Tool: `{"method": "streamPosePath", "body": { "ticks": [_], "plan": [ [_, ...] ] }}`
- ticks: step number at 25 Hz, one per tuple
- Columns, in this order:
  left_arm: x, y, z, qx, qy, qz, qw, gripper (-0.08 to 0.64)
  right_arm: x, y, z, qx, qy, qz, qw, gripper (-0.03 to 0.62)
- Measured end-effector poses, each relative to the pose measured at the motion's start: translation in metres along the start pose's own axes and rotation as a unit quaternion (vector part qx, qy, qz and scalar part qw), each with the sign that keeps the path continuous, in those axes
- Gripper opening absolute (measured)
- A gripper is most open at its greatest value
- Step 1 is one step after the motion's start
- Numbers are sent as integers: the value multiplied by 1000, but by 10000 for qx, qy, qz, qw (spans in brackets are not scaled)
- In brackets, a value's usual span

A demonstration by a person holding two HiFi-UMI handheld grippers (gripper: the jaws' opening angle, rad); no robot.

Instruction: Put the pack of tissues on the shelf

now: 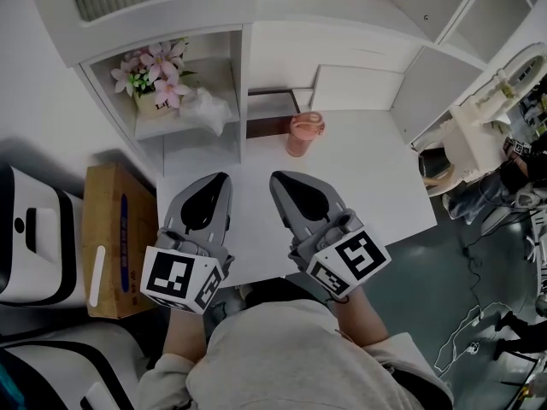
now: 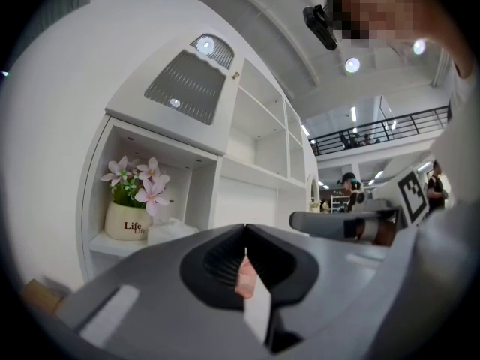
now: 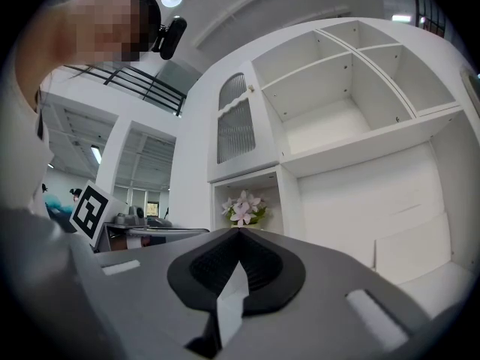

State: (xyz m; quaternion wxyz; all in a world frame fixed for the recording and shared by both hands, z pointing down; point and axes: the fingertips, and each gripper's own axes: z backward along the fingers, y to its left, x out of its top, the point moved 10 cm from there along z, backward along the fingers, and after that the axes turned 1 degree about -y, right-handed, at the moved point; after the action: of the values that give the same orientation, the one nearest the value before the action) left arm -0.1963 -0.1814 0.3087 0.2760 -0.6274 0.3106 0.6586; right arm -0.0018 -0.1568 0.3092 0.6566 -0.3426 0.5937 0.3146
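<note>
box: brown cardboard carton (image 1: 120, 237) on the floor, left of the white table (image 1: 376, 186). Not involved.
pot: cream ceramic pot of pink flowers (image 1: 152, 82) in the low left cubby of the white shelf unit (image 1: 184, 129).
tissues: soft white plastic-wrapped pack of tissues (image 1: 205, 109) sits in that same cubby, just right of the pot, looks to be touching it. Placement reads as done.
tissues, handling: my call is light, squashy, with a slick crinkly wrapper. Not fragile. If it needs shifting, pinch across the narrow middle of the body, not a loose film corner, or it will slide out.
left gripper: (image 1: 219, 179) jaws fully together, nothing between them. It is level over the table's near edge and well apart from the pack.
right gripper: (image 1: 282, 180) same, jaws pressed together and empty, just beside the left 1.
cup: pink plastic cup with lid (image 1: 305, 133) upright at the back of the table, ahead of the 2 tools.
risk: low. Only the pot beside the pack could get knocked on a re-grab.
</note>
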Motion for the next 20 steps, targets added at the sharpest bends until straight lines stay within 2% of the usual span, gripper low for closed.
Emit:
{"method": "streamPosePath", "body": {
  "ticks": [20],
  "plan": [
    [1,13,16,49,-24,34,10000,2,-3,20,-14,133,88,11,9999,0]
  ]
}}
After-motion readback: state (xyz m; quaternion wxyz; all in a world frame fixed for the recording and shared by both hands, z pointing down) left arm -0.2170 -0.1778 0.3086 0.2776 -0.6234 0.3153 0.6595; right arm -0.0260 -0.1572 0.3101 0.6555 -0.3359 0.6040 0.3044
